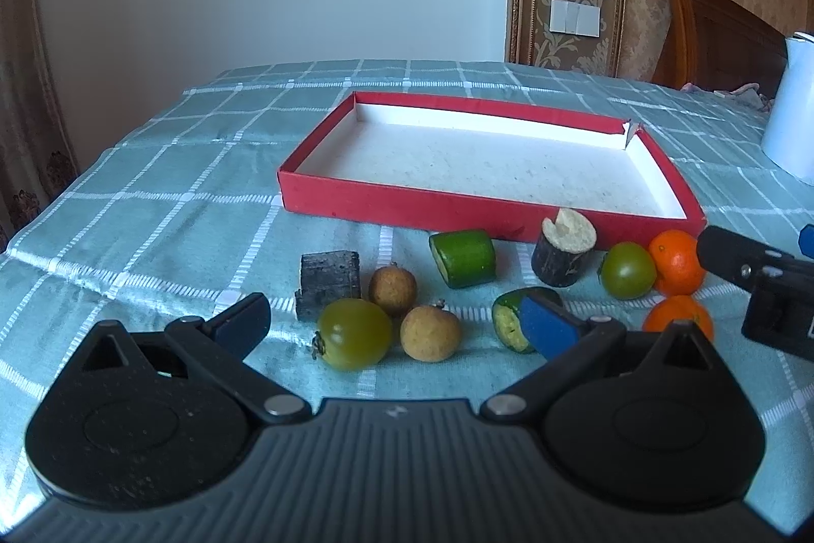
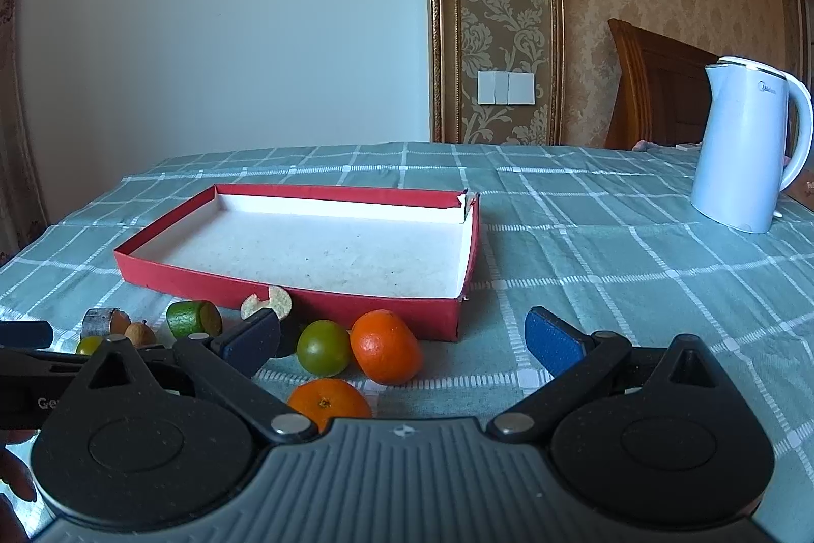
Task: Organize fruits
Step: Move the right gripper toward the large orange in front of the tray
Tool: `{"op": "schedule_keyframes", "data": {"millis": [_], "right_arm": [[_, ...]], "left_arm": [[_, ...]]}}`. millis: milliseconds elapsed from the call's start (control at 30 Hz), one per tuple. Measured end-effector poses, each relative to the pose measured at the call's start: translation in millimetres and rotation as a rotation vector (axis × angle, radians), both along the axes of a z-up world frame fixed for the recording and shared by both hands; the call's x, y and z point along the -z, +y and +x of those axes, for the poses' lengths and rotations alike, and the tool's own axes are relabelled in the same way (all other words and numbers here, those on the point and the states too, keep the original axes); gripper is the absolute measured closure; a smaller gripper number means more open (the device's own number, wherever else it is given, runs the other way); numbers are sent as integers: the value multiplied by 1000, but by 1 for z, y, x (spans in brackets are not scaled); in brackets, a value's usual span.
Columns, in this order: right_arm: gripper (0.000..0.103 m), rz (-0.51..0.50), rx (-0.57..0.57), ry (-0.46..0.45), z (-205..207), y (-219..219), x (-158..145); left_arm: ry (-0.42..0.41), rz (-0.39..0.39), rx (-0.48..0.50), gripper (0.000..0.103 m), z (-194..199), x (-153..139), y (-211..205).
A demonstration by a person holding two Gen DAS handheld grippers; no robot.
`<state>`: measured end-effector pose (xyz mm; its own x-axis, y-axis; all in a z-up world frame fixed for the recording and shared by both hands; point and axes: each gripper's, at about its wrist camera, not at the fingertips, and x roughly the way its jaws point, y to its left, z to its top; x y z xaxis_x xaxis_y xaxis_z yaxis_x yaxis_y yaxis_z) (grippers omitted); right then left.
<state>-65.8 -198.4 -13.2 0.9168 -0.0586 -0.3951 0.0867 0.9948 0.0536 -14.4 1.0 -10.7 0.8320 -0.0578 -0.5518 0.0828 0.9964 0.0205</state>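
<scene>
Both tongs gape empty — only the right wrist view shows the whole kettle (image 2: 743, 146).

You have two oranges (image 1: 675, 260) (image 1: 679, 314), two green tomatoes (image 1: 627, 270) (image 1: 353, 334), two brown longans (image 1: 393, 291) (image 1: 430, 333), two green cucumber pieces (image 1: 464, 258) (image 1: 509, 319), and two dark sugarcane chunks (image 1: 563, 250) (image 1: 328, 283) on the surface (image 1: 152, 197). Beyond them you have one red tray (image 1: 386, 202), and off to the right one white kettle (image 2: 743, 146).
</scene>
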Motion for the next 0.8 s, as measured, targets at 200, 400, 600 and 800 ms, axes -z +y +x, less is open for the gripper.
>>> {"op": "schedule_keyframes", "data": {"millis": [200,400,600,800], "right_arm": [[0,18,-16,7,1,-8,-1],[0,-1,-68,-2,-8,-13,4],[0,-9,-74,-18,-25,-24,10],[0,-18,-96,10,-22,-19,14]], "left_arm": [[-1,-1,2,0,1,1,0],[-9,0,16,0,-2,3,6],[-6,-15,22,0,-1,8,15],[-1,-6,30,0,0,10,12]]}}
